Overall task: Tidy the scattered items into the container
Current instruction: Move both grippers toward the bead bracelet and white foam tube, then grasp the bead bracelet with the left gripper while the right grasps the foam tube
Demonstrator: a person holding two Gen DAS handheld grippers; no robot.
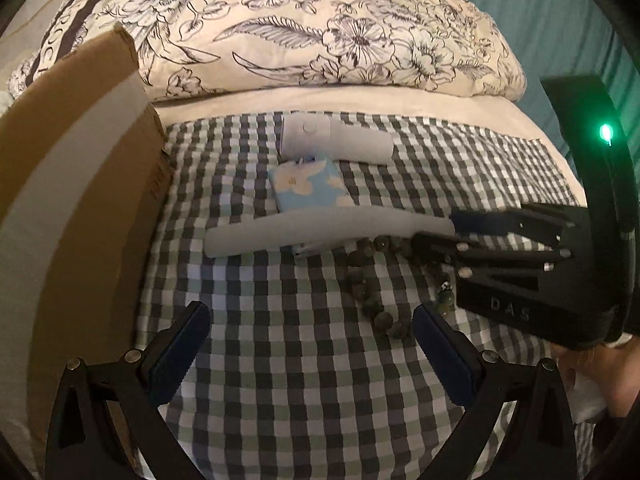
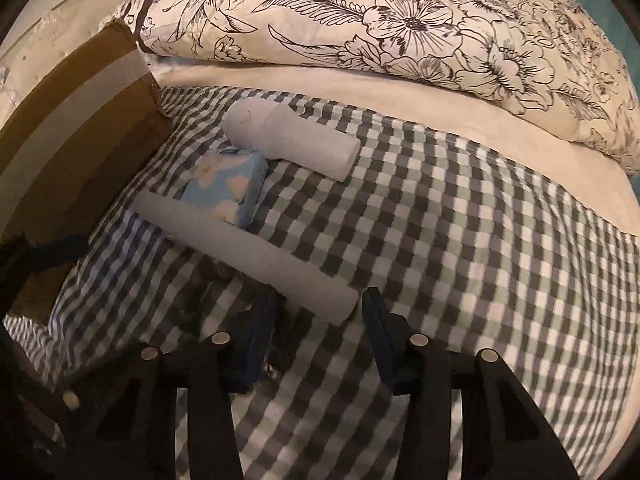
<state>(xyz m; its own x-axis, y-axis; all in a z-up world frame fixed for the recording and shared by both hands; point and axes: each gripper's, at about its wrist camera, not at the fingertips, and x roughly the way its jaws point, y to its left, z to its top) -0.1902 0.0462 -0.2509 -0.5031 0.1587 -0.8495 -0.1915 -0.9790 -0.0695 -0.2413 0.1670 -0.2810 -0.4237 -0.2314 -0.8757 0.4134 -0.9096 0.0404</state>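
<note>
My right gripper (image 2: 316,312) is straddling the long white tube's (image 2: 256,256) end, not pinching yet — left gripper (image 1: 312,332) is hanging wide over the checkered cloth (image 1: 304,380).

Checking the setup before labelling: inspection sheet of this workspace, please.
Surface: checked cloth on a bed, slightly rumpled.
Job's things: box at the left; tube, tissue pack, white device and beads lie on the cloth.
Clutter: nothing seen.
Grippers: left gripper open, empty, above the cloth; right gripper straddles the tube's end, contact unclear.
Cables: nothing seen.
Surroundings: floral duvet behind, teal curtain at the right.
</note>
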